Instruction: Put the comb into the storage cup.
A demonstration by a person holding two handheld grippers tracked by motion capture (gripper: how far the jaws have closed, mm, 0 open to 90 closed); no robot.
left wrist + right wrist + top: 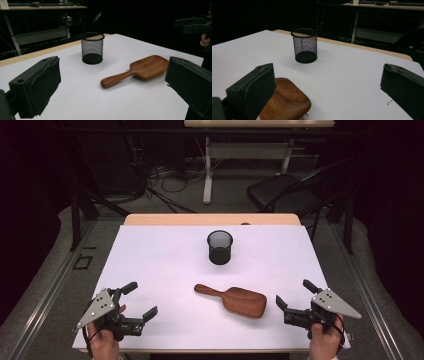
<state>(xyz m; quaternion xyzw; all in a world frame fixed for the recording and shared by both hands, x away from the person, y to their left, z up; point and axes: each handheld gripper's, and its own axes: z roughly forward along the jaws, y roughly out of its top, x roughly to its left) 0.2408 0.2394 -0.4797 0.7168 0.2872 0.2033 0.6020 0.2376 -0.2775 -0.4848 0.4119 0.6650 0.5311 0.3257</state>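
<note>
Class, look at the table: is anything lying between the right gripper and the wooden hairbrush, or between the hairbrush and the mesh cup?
Nothing visible does. The right gripper, jaws open, sits just right of the wooden hairbrush, with bare white table between them. The stretch from the hairbrush to the mesh cup behind it is bare too.

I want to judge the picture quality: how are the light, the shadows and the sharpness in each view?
High view: the white table is evenly lit, surroundings dark, the mesh cup and hairbrush sharp. Left gripper view: soft shadow beside the cup, near jaws slightly blurred. Right gripper view: dimmer, brush head soft.
</note>
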